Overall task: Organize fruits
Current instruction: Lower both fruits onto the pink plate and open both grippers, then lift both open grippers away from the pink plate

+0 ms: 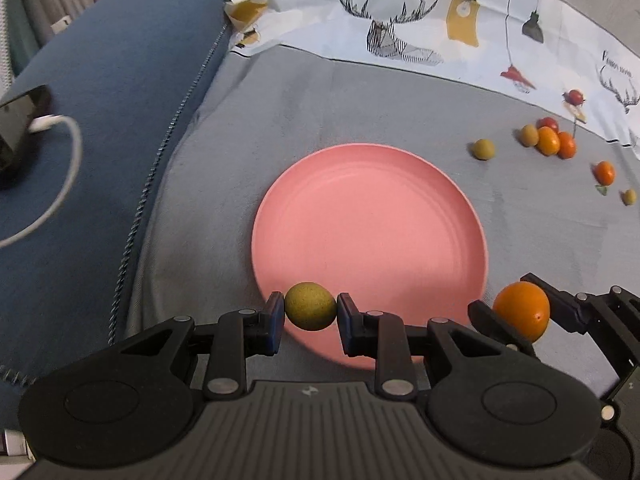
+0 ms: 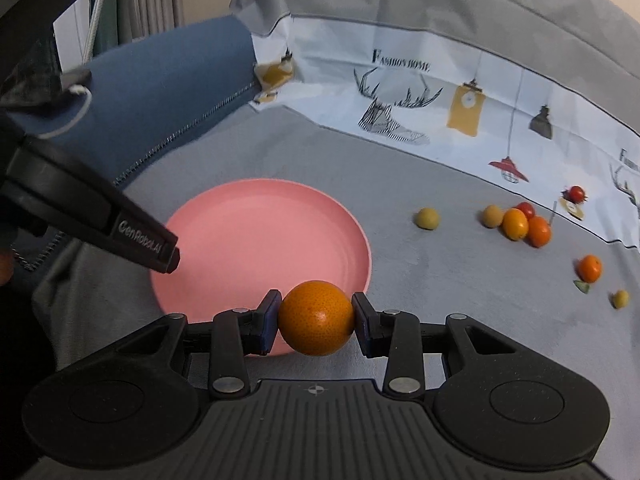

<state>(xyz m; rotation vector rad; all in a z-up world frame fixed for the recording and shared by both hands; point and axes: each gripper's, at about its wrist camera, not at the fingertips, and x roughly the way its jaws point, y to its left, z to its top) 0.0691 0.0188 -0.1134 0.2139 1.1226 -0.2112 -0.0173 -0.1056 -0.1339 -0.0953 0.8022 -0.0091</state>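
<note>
My left gripper (image 1: pixel 311 307) is shut on a small olive-green fruit (image 1: pixel 311 306), held over the near rim of the pink plate (image 1: pixel 370 216). My right gripper (image 2: pixel 316 317) is shut on an orange (image 2: pixel 316 317) just above the plate's (image 2: pixel 260 240) near right edge. The same orange (image 1: pixel 522 310) and right gripper show at the lower right of the left wrist view. The left gripper's body (image 2: pixel 100 216) crosses the left side of the right wrist view. The plate holds nothing.
Several loose fruits lie on the grey cloth to the right: a green one (image 1: pixel 484 149), a cluster of orange and red ones (image 1: pixel 550 138), a lone orange (image 1: pixel 604 173). A blue cushion (image 1: pixel 100 140) with a white cable (image 1: pixel 68 168) lies left. A printed white cloth (image 1: pixel 420 12) runs behind.
</note>
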